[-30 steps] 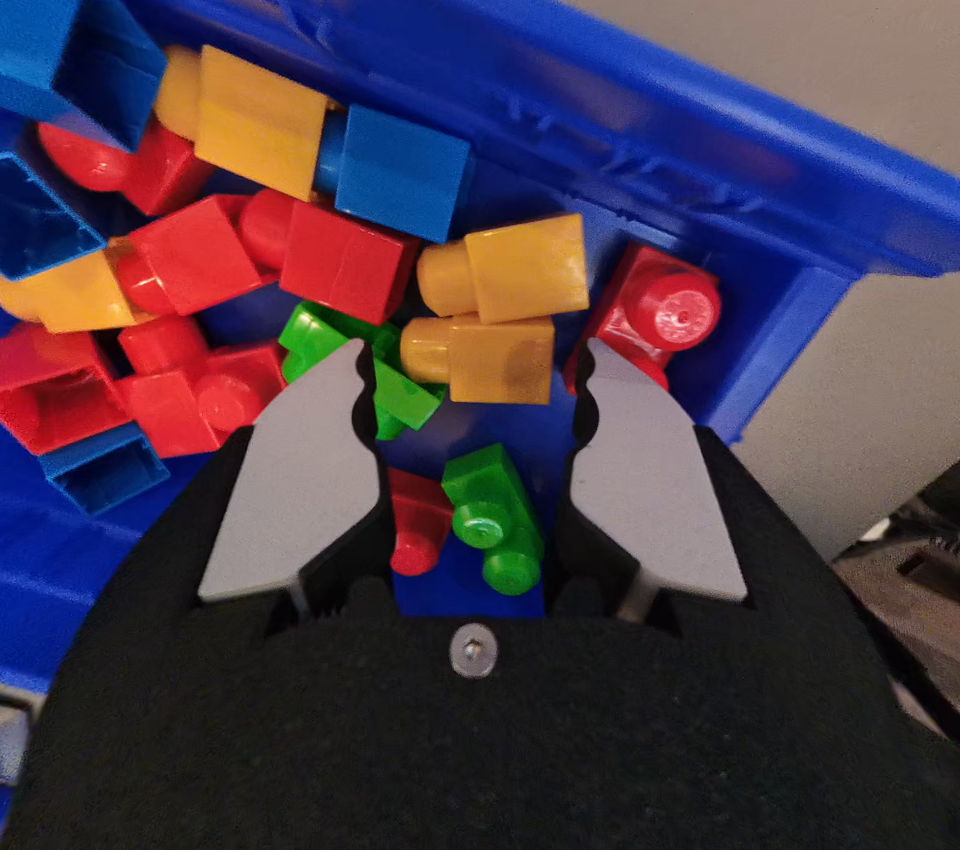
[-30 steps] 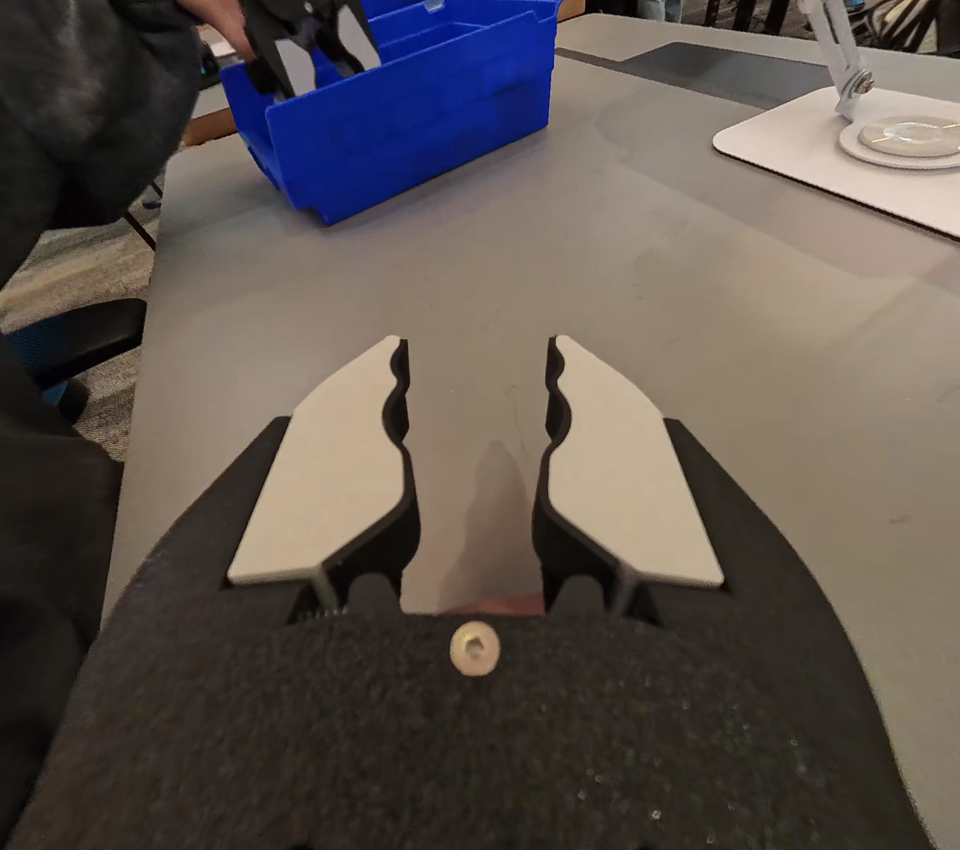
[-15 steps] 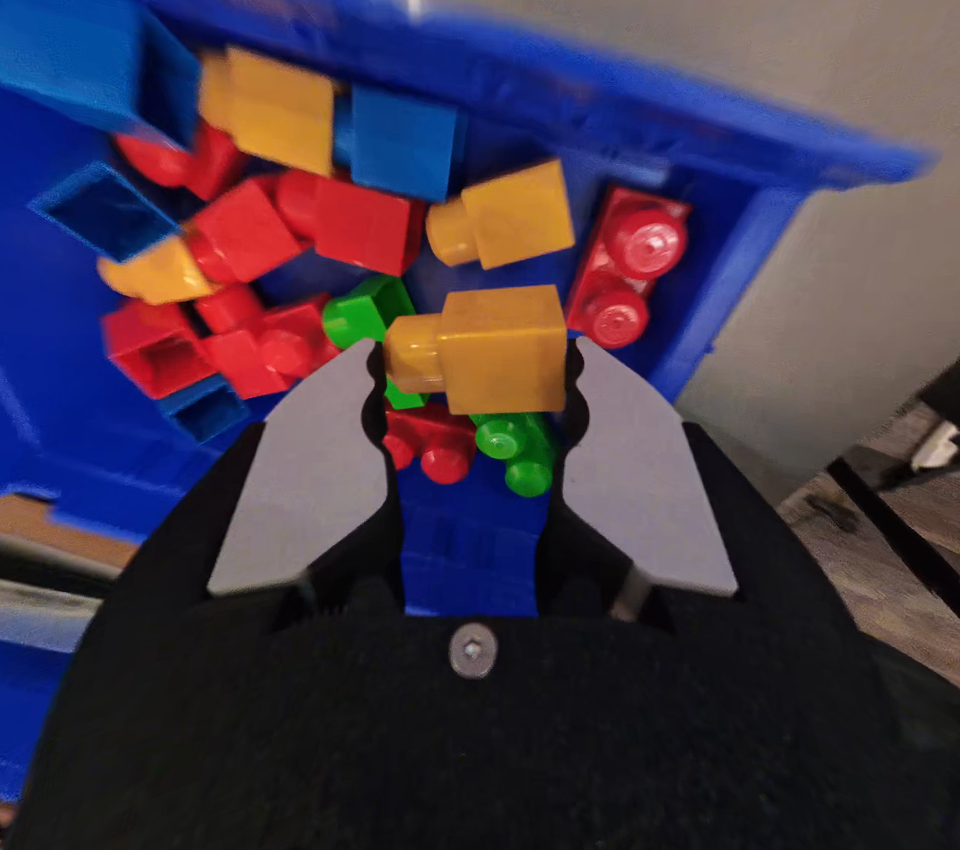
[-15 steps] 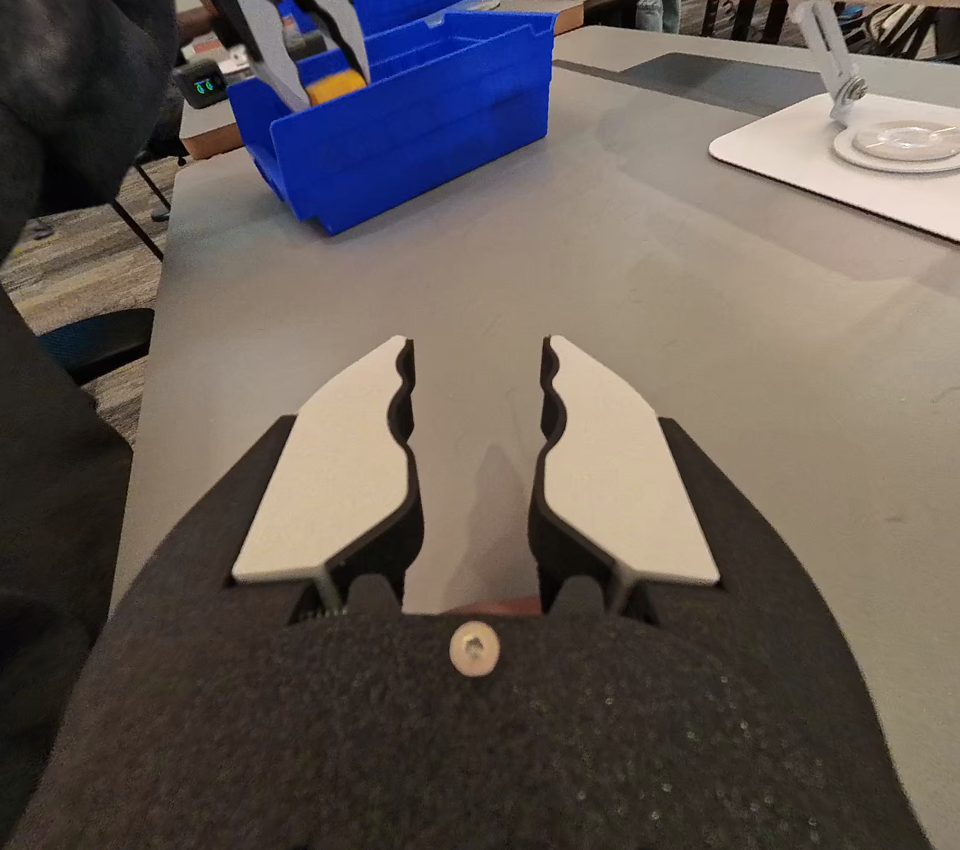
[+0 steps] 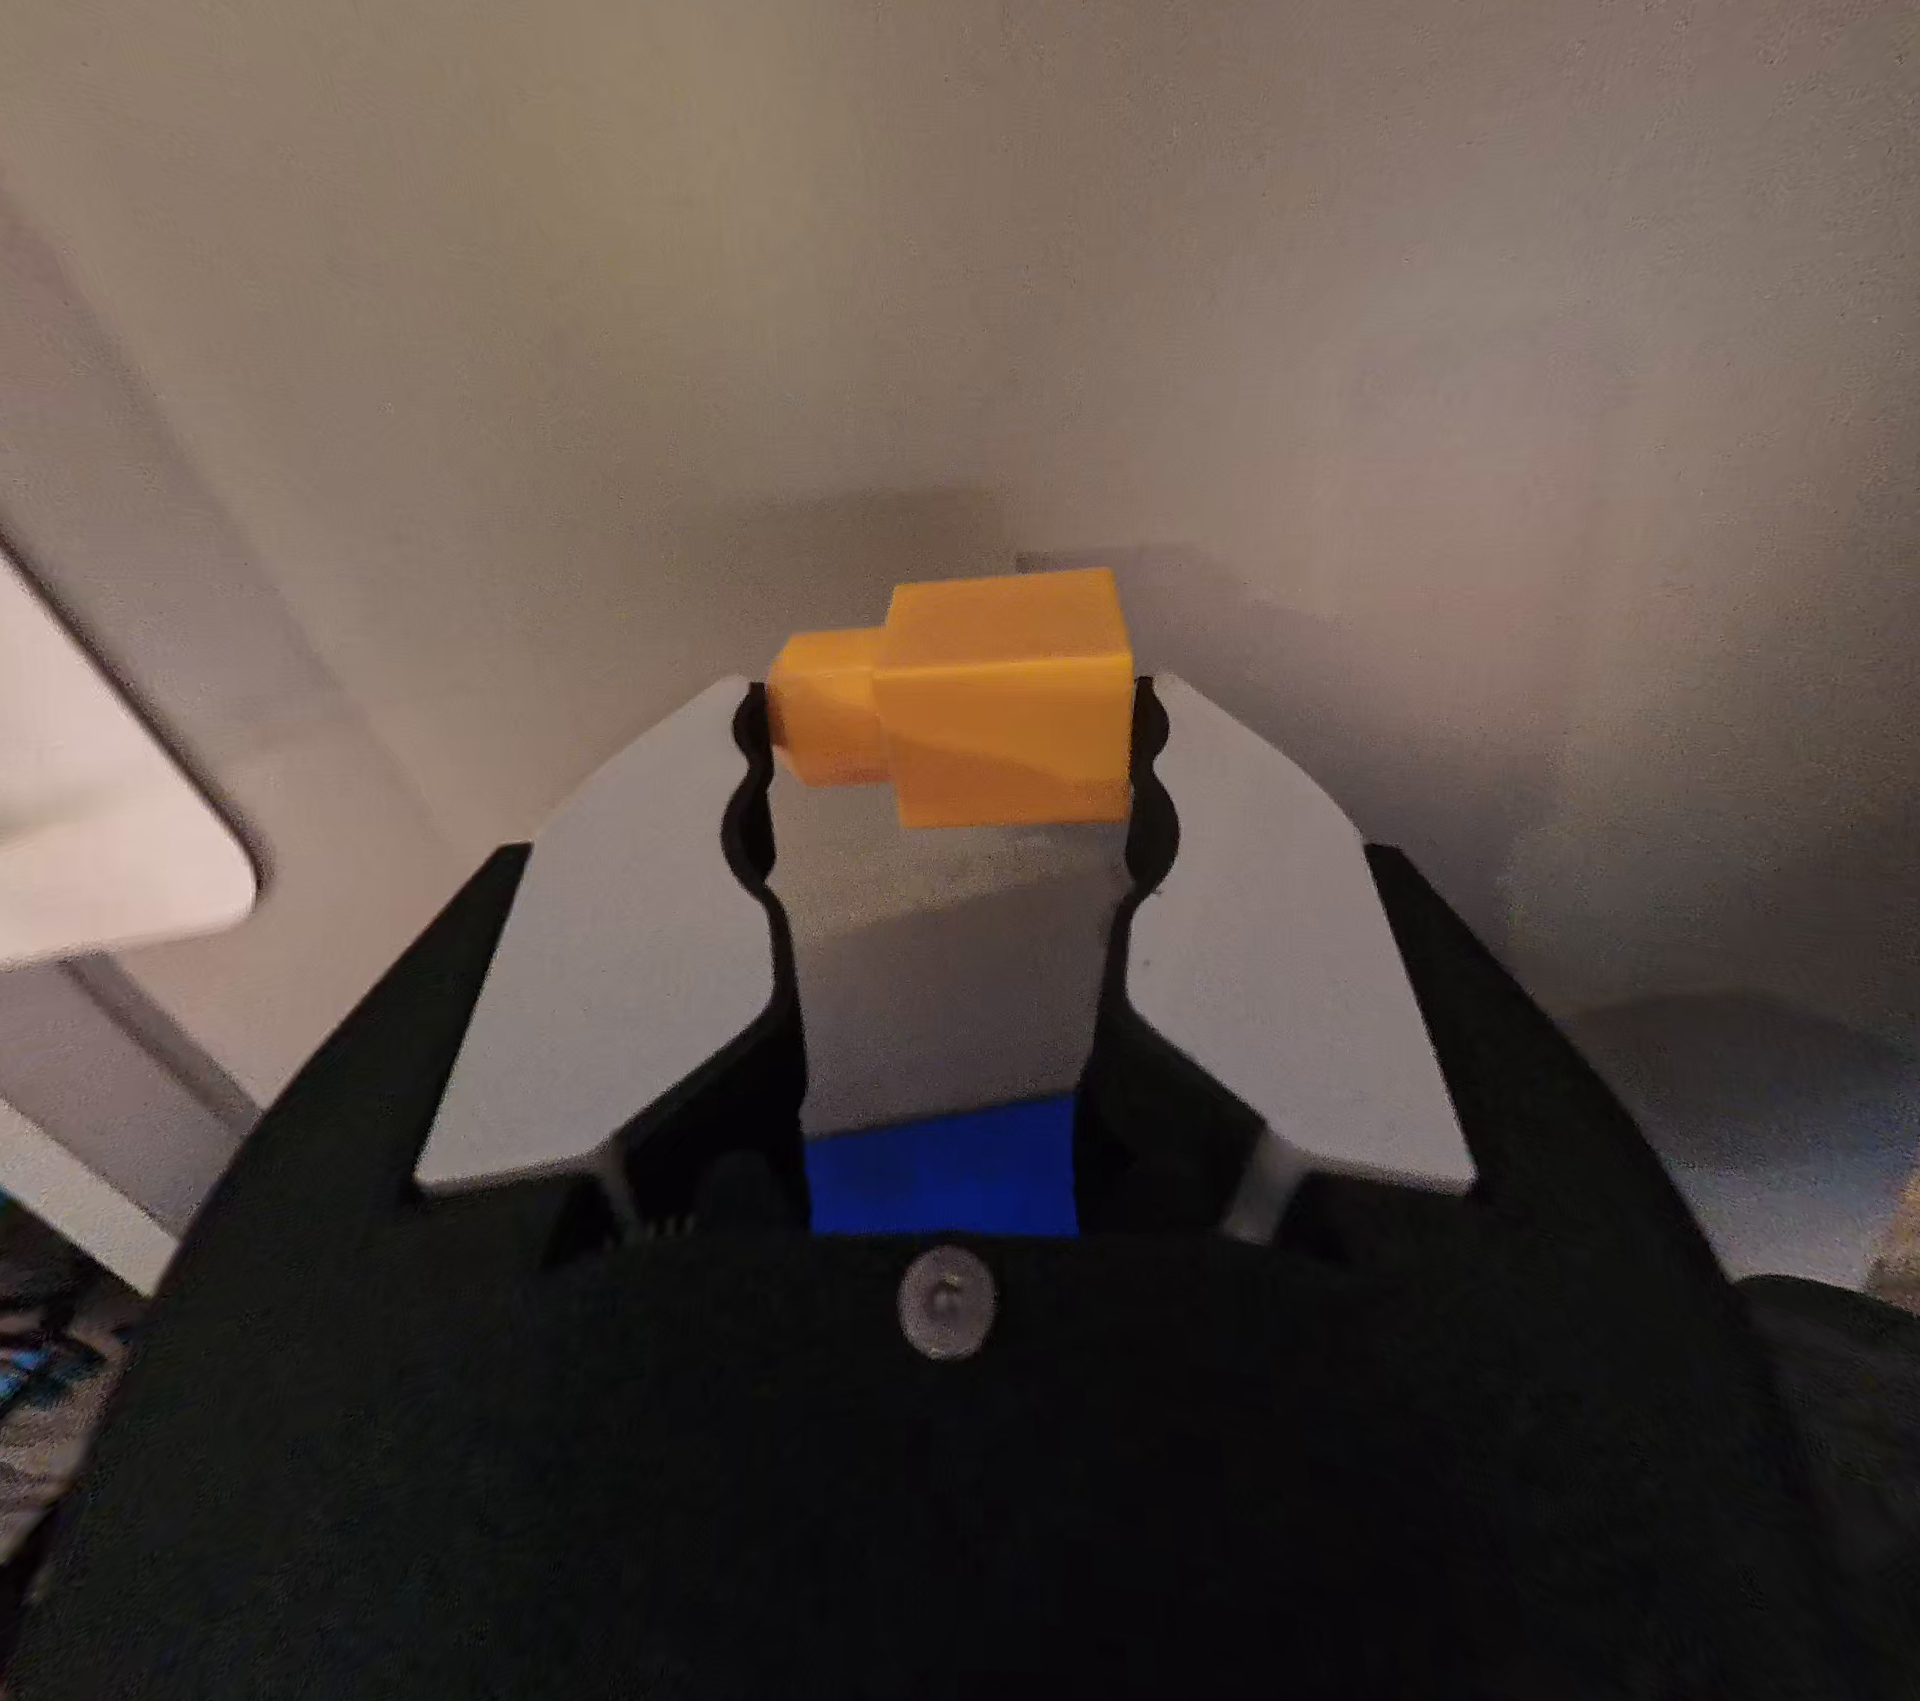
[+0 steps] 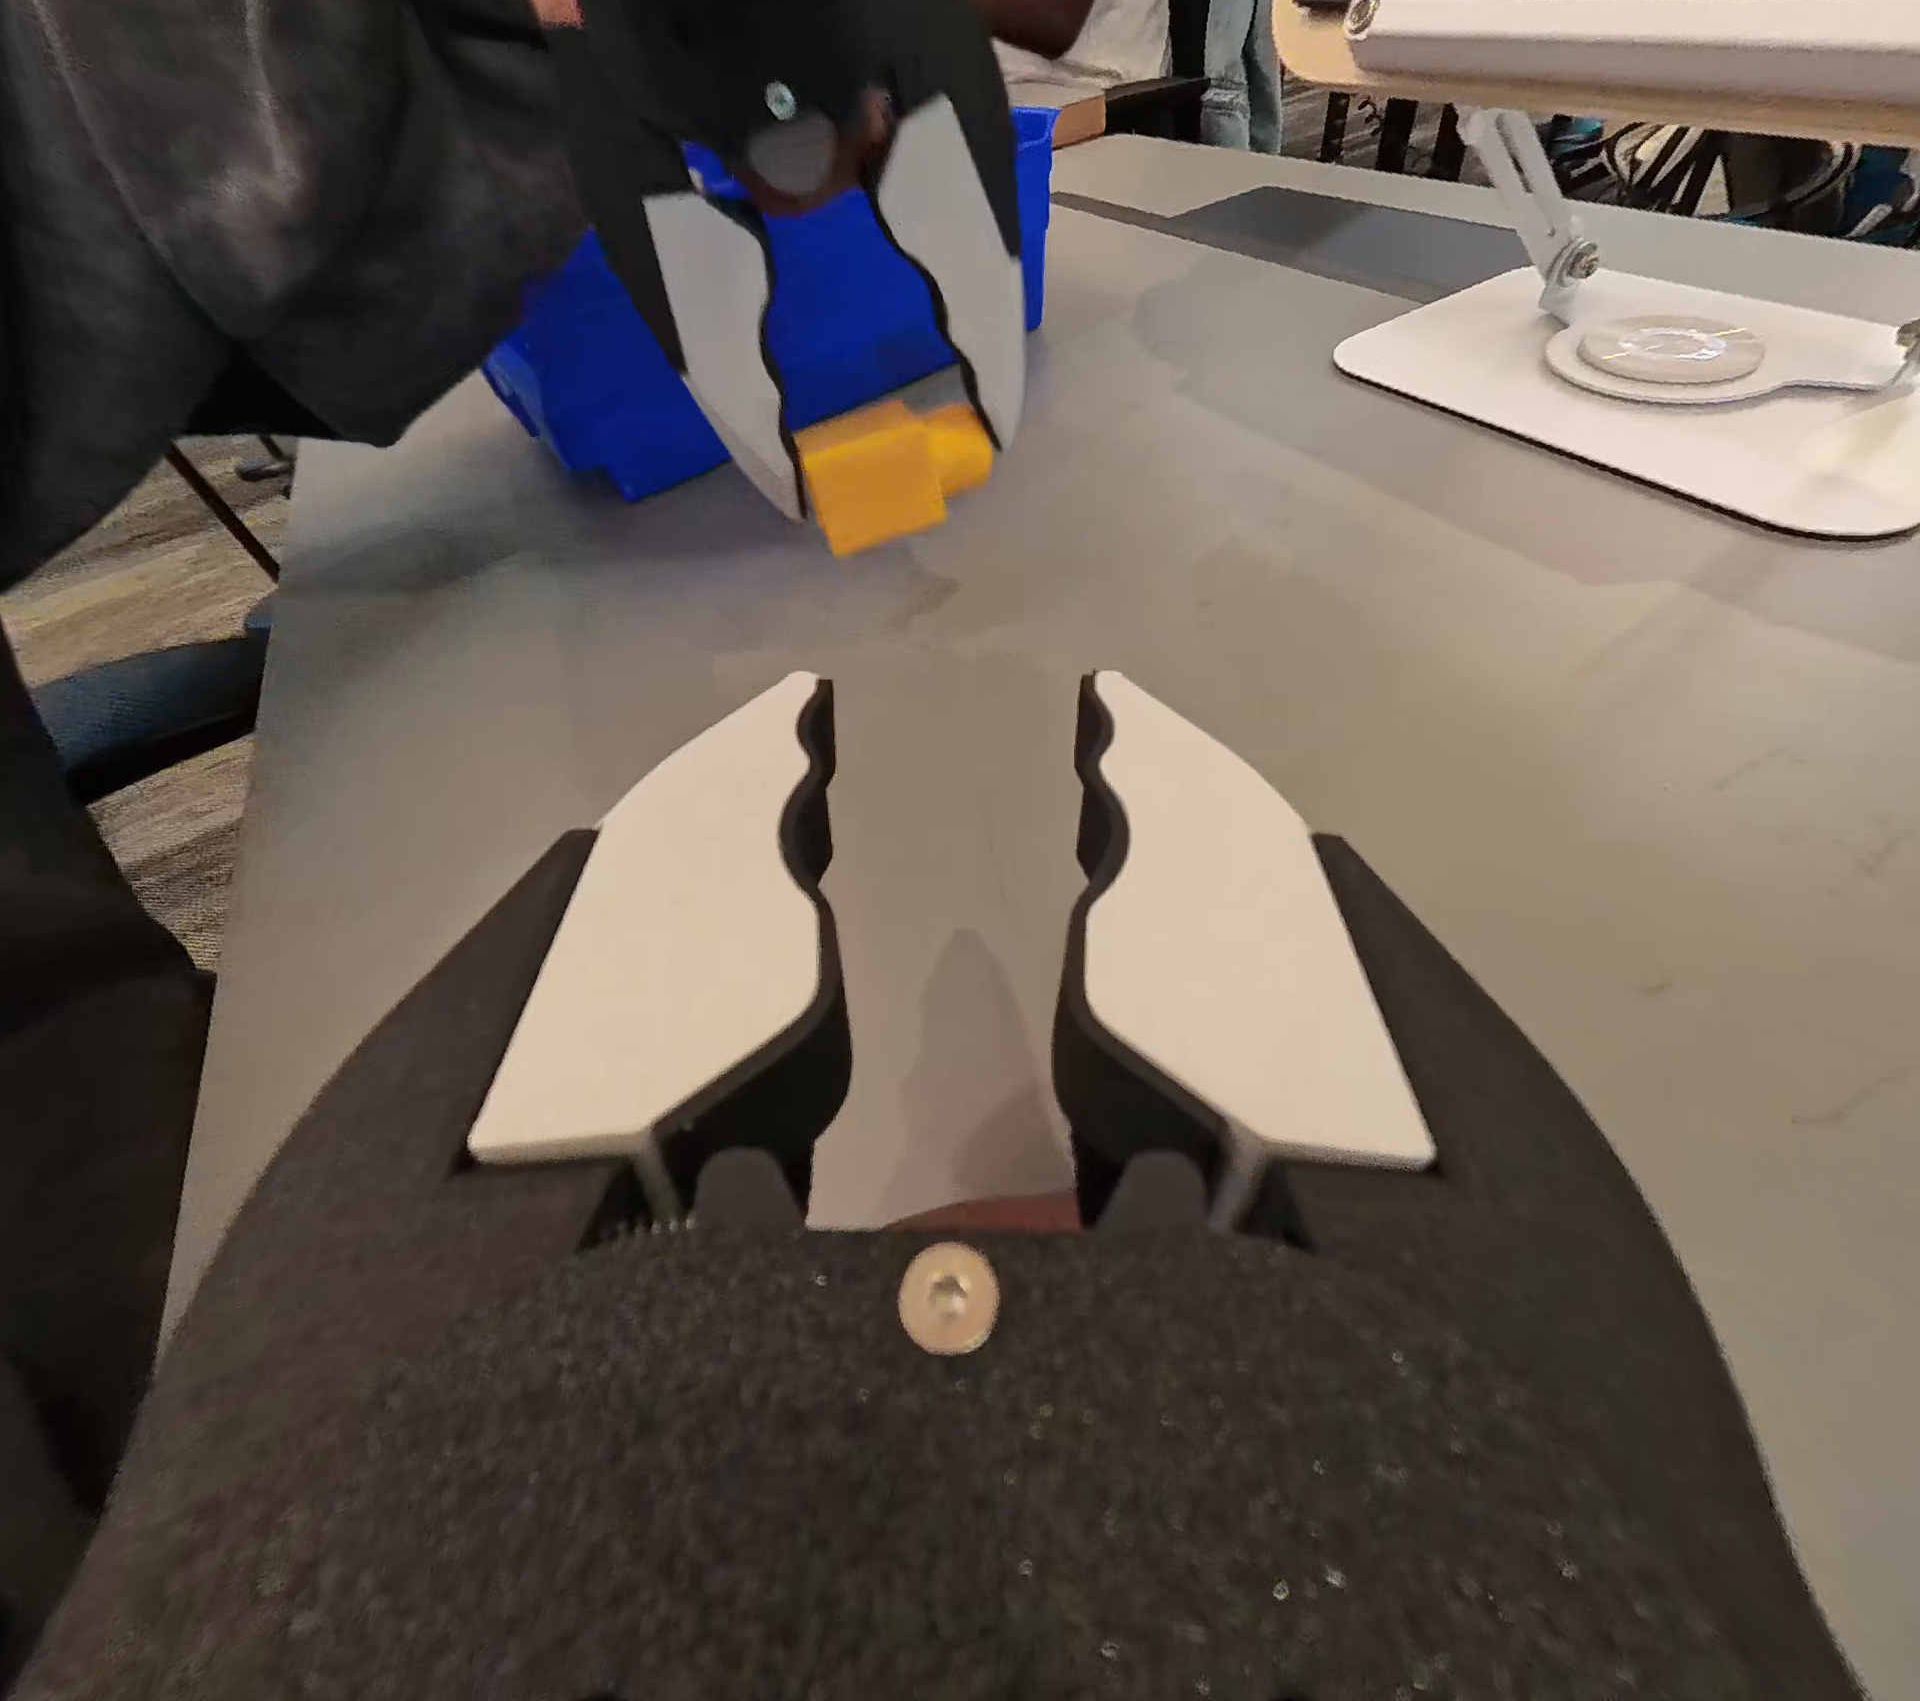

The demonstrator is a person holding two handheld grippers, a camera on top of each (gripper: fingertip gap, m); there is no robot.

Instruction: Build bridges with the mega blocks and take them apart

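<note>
right gripper (image 6: 954, 695) sits low over the grey table (image 6: 1351, 716), jaws apart and holding nothing. further out the left gripper (image 6: 894, 462) is clamped on a yellow block (image 6: 878, 488) just above the table, blue bin (image 6: 613, 404) behind. looks barely started, no bridge anywhere yet

Both grippers same build. Left gripper (image 5: 951, 695): black matte body, grainy foam-like surface, wide at base and forking into two arms. Flat pale grey plates on top of each finger (image 5: 613, 934), tapering to points; inner edges black, wavy, scalloped. One silver hex-socket screw (image 5: 943, 1305) centred below the fork. Right gripper (image 6: 954, 695): identical black speckled body, lighter grey-white finger plates (image 6: 686, 955), same wavy black inner edges, silver screw (image 6: 948, 1297) at centre. Person wears dark grey-black sleeve (image 6: 239, 124), slightly mottled fabric.
</note>
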